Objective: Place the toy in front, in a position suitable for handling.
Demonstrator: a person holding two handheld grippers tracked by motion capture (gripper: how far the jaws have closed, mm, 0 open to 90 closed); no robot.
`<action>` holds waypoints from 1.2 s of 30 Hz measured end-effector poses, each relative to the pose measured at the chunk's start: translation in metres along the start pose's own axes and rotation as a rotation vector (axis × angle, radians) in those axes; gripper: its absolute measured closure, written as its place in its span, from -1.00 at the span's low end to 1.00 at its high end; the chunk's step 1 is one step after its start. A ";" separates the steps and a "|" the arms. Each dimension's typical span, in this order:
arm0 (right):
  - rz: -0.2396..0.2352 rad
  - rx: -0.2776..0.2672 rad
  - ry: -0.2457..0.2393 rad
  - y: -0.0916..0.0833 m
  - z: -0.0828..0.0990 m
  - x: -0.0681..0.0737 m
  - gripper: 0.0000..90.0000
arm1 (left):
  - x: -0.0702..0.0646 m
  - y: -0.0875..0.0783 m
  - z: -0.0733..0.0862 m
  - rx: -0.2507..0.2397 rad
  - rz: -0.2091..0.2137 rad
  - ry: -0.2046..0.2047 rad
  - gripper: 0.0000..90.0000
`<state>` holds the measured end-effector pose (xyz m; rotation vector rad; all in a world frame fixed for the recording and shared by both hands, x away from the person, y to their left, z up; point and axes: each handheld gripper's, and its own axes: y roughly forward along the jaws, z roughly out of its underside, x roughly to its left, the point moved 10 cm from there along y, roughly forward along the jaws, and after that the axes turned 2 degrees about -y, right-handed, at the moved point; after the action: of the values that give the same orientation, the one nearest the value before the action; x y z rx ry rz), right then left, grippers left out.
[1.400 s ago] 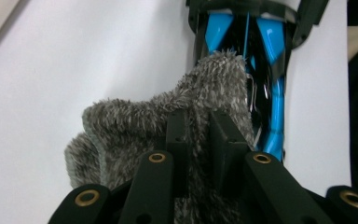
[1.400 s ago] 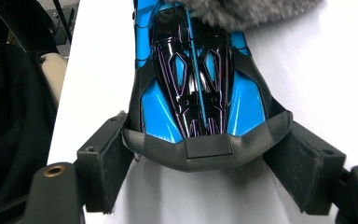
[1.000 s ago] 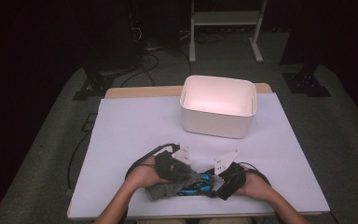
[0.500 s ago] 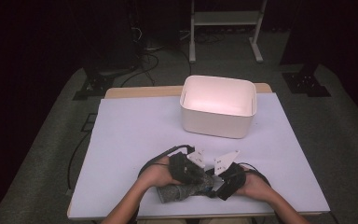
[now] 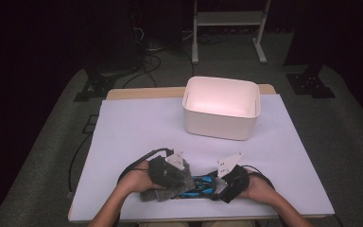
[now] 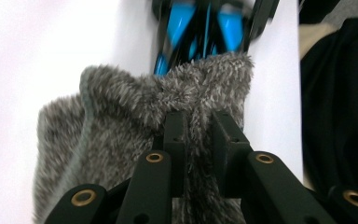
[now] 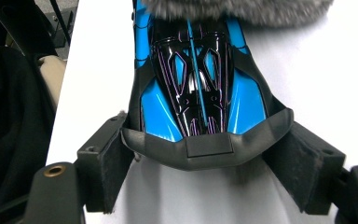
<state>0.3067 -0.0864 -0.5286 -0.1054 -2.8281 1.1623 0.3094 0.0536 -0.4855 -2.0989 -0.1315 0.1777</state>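
A blue and black toy car (image 5: pixel 199 185) lies on the white table (image 5: pixel 137 127) near its front edge. My right gripper (image 5: pixel 223 188) is shut on the car's tail, its pads (image 7: pixel 106 161) pressing both ends of the grey rear wing (image 7: pixel 207 148). A grey fuzzy cloth (image 5: pixel 164 182) is draped over the car's other end. My left gripper (image 5: pixel 174 173) is shut on a fold of that cloth (image 6: pixel 135 102), which bunches between its jaws. Beyond the cloth, the left gripper view shows the car (image 6: pixel 182 18). The cloth's edge (image 7: pixel 242 9) hides the car's nose in the right gripper view.
A white open bin (image 5: pixel 222 106) stands at the back right of the table, well away from both hands. Cables loop on the table beside each wrist. A dark floor with stands surrounds the table.
My left gripper has shifted a little across the table with the cloth, which rubs over the car's front end. The right gripper and the car have stayed put.
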 end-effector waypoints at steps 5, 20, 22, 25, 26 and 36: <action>0.000 -0.001 0.002 0.000 0.000 0.000 -0.47 | 0.006 -0.006 0.017 0.016 -0.021 -0.038 0.72; -0.001 -0.003 0.001 0.000 0.000 0.000 -0.47 | -0.002 0.001 -0.018 -0.032 0.028 0.016 0.73; 0.000 -0.002 0.000 0.000 0.000 0.000 -0.47 | -0.004 0.002 -0.024 -0.039 0.035 0.024 0.73; 0.000 -0.002 0.002 0.000 0.000 0.000 -0.47 | -0.010 0.011 -0.045 -0.036 0.048 0.070 0.73; 0.000 -0.002 0.001 0.000 0.000 0.000 -0.47 | -0.011 0.013 -0.051 -0.043 0.055 0.079 0.73; 0.002 -0.003 0.001 0.000 0.001 0.000 -0.47 | -0.008 0.030 -0.066 -0.018 0.064 0.104 0.73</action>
<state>0.3063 -0.0871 -0.5290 -0.1098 -2.8292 1.1583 0.3143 -0.0182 -0.4774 -2.1266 -0.0033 0.1063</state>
